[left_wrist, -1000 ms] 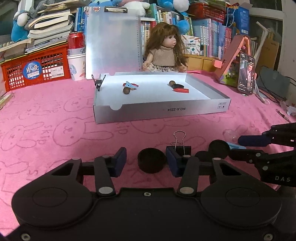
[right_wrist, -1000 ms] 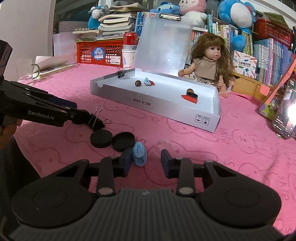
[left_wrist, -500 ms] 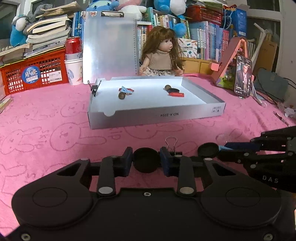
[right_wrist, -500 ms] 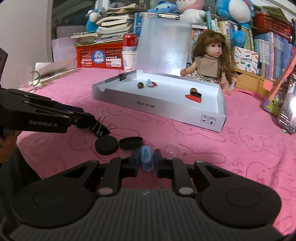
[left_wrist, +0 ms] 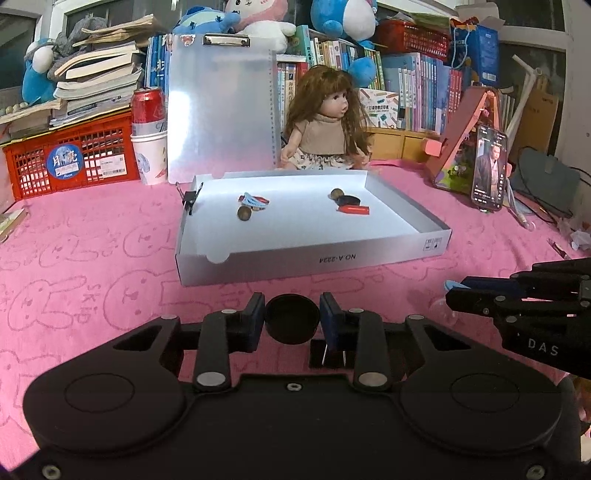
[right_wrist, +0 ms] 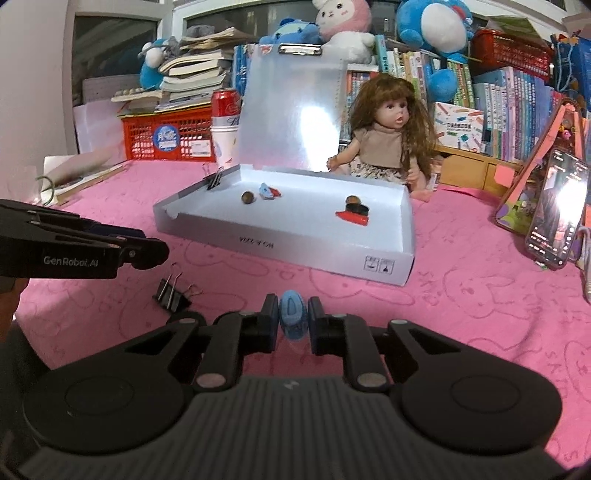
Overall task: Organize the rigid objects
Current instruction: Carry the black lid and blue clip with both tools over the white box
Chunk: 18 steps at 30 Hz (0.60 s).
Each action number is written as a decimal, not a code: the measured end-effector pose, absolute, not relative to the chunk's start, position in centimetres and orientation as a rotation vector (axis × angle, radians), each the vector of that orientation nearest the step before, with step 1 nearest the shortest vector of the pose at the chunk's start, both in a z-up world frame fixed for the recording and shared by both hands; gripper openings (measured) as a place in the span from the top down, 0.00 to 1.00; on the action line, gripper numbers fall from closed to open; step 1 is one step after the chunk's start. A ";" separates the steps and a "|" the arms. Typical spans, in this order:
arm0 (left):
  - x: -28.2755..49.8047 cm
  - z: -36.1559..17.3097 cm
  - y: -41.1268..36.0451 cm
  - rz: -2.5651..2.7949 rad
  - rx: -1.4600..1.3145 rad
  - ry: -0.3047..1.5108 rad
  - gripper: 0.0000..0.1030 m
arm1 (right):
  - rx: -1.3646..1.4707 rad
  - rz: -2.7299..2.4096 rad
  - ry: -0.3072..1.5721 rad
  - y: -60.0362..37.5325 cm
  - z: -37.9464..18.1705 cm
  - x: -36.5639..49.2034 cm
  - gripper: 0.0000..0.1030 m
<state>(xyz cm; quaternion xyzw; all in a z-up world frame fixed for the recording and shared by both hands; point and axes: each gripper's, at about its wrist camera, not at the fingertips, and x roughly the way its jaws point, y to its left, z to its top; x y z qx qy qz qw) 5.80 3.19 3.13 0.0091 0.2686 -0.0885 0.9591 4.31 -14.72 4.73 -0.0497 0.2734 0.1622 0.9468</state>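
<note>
Holding: left jaws clamp black cap (left_wrist: 292, 319), right jaws blue clip (right_wrist: 292, 319); tray (left_wrist: 314, 258) (clips, beads inside).

A pink towel printed with rabbit outlines (left_wrist: 85, 236) is spread over the table; books (left_wrist: 417, 92) are ranged along the back, topped by plush toys (right_wrist: 432, 26); a red crate (left_wrist: 74, 155) is set at the left; a window frame (left_wrist: 576, 74) is seen at the right
</note>
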 end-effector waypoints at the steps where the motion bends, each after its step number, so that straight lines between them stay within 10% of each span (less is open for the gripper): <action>1: 5.9 3.2 3.2 -0.179 0.019 0.543 0.70 | -0.097 0.325 0.557 -14.7 4.8 4.5 0.80; 18: 9.1 5.4 3.0 -0.192 -0.012 0.522 0.70 | -0.110 0.294 0.530 -14.2 6.5 7.1 0.80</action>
